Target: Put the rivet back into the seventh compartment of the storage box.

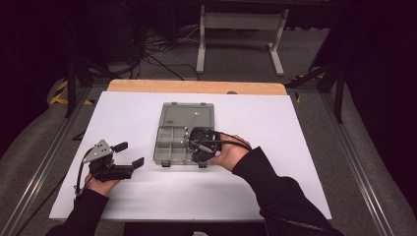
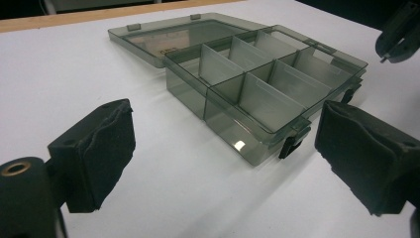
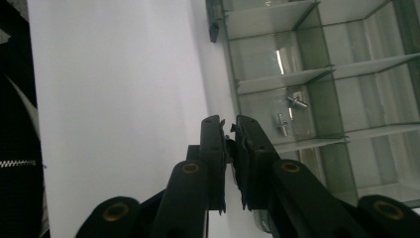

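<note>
A smoky grey plastic compartment box [image 1: 156, 147] lies open in the middle of the white table, its lid [image 1: 187, 114] folded flat away from me. My right gripper [image 1: 191, 143] hangs over the box's right-hand compartments with its jaws shut. In the right gripper view the right gripper's [image 3: 229, 124] tips nearly touch, above the box's edge [image 3: 277, 79]. Two small metal fasteners [image 3: 295, 102] [image 3: 281, 124] lie in one compartment just beyond them. My left gripper [image 1: 130, 154] rests open on the table to the left of the box. The left gripper [image 2: 230, 158] faces the box's near corner [image 2: 257, 94] with nothing between its pads.
The white table top [image 1: 275, 128] has bare room on both sides of the box. A wooden strip [image 1: 196, 87] runs along its far edge. Metal rails [image 1: 44, 162] flank the table. In the left gripper view the right gripper [image 2: 398, 37] shows at the top right.
</note>
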`<state>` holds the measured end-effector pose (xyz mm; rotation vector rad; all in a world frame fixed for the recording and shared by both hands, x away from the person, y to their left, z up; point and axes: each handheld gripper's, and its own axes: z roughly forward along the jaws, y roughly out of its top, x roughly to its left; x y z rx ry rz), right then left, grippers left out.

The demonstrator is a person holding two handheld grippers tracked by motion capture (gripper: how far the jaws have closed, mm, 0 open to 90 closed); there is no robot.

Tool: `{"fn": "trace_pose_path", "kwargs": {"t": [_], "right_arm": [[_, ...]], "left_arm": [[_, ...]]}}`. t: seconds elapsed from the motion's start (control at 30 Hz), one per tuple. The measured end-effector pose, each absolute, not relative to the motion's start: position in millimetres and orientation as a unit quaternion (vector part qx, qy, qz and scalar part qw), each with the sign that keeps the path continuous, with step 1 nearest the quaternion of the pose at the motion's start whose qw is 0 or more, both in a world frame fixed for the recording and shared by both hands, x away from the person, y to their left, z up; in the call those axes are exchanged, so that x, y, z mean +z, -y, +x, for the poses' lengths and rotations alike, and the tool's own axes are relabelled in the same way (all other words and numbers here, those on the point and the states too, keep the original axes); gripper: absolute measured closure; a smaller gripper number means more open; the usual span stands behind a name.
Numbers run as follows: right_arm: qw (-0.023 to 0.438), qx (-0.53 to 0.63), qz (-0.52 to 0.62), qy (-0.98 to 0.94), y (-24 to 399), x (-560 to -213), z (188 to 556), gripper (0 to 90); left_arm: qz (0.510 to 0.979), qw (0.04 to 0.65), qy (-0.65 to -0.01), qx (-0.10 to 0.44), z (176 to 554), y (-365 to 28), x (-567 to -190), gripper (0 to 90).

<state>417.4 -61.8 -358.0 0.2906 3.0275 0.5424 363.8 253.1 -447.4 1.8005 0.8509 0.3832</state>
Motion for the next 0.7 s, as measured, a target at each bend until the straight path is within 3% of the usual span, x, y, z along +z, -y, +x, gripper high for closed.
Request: {"fn": "trace_pose_path", "kwargs": {"t": [0.7], "right_arm": [[0.042, 0.183, 0.126, -0.974, 60, -355, 448, 82.4]], "left_arm": [[0.754, 0.529, -0.356, 0.160, 364, -253, -447, 9.1]]}}
